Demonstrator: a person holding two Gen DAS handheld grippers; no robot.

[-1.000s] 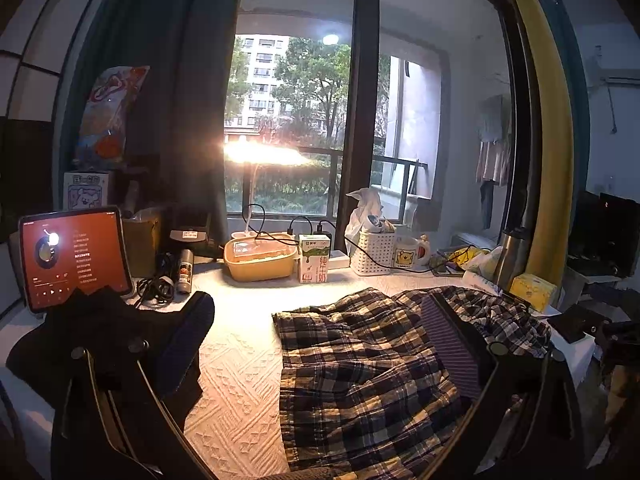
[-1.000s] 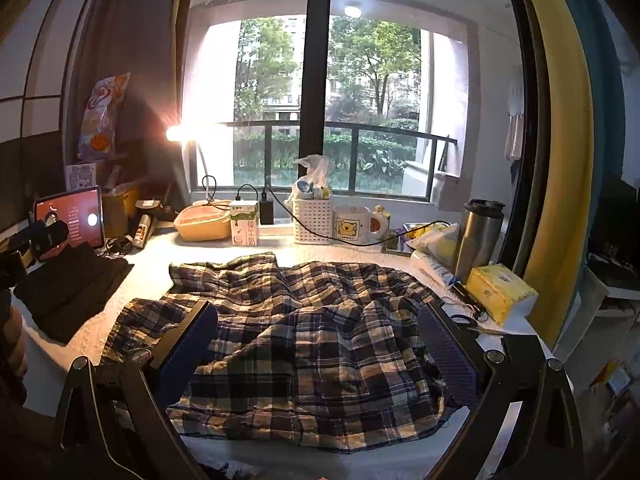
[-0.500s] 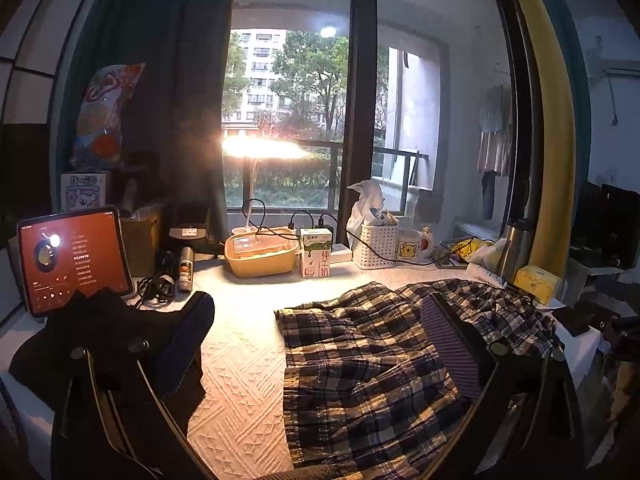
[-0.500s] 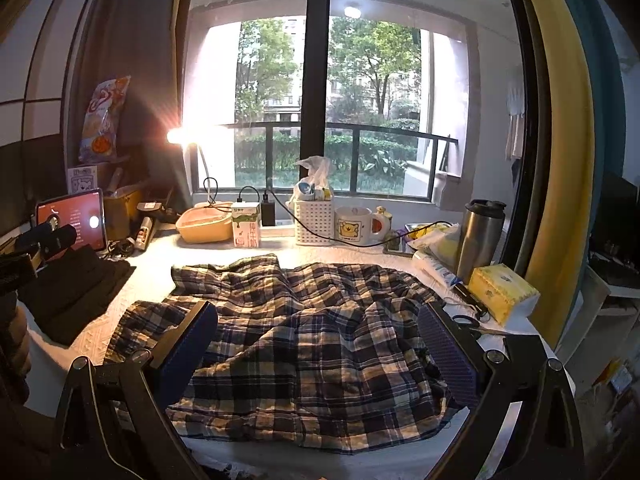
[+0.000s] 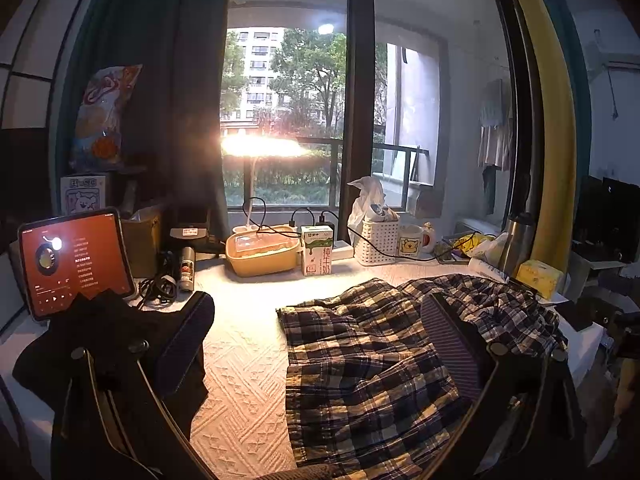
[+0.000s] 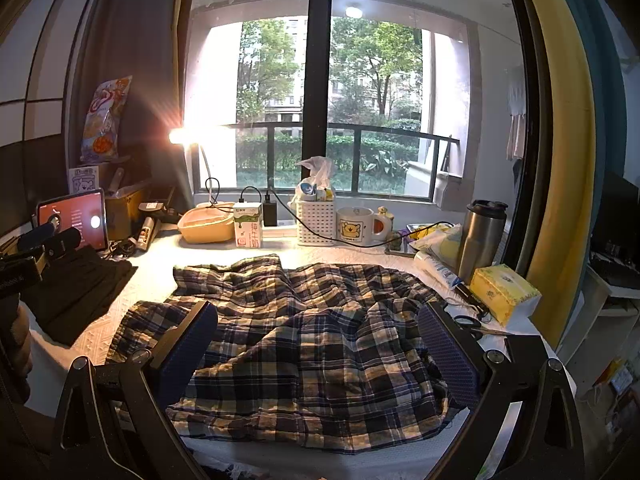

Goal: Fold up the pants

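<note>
Plaid pants [image 6: 312, 344] lie crumpled on the white textured table cover [image 5: 244, 364]; they also show in the left wrist view [image 5: 372, 364], at right. My left gripper [image 5: 318, 316] is open and empty, held above the cover at the pants' left edge. My right gripper [image 6: 318, 328] is open and empty, hovering over the middle of the pants. The left gripper [image 6: 44, 236] shows at the far left of the right wrist view.
A black garment [image 6: 76, 292] lies at left beside a lit tablet [image 5: 74, 260]. Along the window stand a yellow container [image 5: 262, 254], milk carton [image 5: 316, 250], white basket [image 6: 316, 222], mug [image 6: 358, 226], steel flask [image 6: 482, 240] and tissue pack [image 6: 504, 290]. Scissors [image 6: 476, 326] lie at right.
Both views have shifted slightly; the left gripper has lifted a little and drifted. The pants lie as before and both grippers stay open.
</note>
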